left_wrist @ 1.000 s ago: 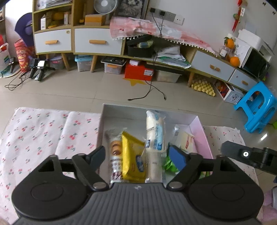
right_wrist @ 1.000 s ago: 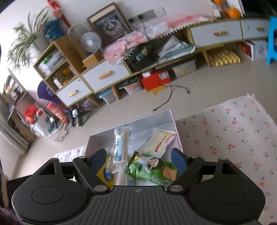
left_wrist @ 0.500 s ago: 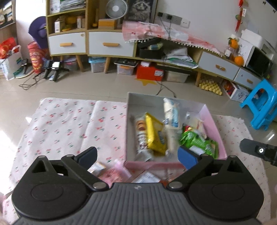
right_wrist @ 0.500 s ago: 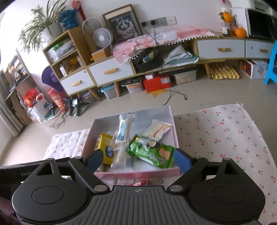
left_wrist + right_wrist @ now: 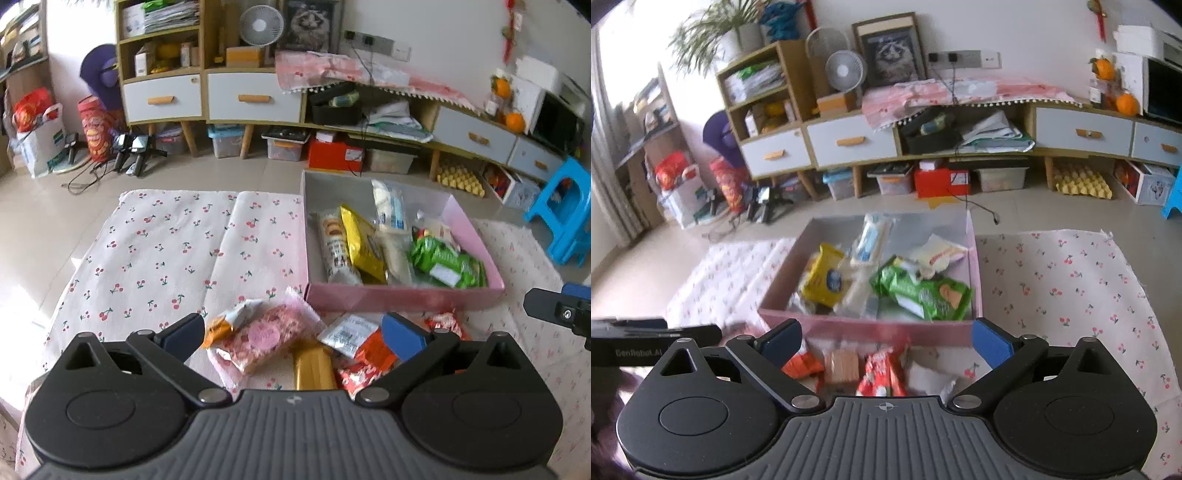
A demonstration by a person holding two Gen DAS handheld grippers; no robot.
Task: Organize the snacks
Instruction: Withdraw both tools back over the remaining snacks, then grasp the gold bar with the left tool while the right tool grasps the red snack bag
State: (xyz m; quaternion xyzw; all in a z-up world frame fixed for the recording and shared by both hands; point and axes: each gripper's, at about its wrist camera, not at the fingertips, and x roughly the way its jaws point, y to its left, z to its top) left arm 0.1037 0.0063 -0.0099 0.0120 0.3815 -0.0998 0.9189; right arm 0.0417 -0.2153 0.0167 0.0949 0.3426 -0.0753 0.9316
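**Both claws released over the loose snack pile**

My left claw [image 5: 293, 334] has just been opening wide; nothing gripped, a pink packet [image 5: 264, 338] lies below its gap. My right claw [image 5: 886, 341] has likewise been opening, empty, above a red wrapper [image 5: 881, 373] (blurry). The pink box [image 5: 402, 297] on the cherry-print cloth [image 5: 166, 251] holds a green bag [image 5: 447, 262] and a yellow pack [image 5: 360, 245]; loose snacks lie just in front.

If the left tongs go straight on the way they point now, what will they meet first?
Most likely the pink snack packet lying on the cherry-print cloth, just ahead between the open left tongs. The gold packet beside it is also close, and depth is hard to judge here.
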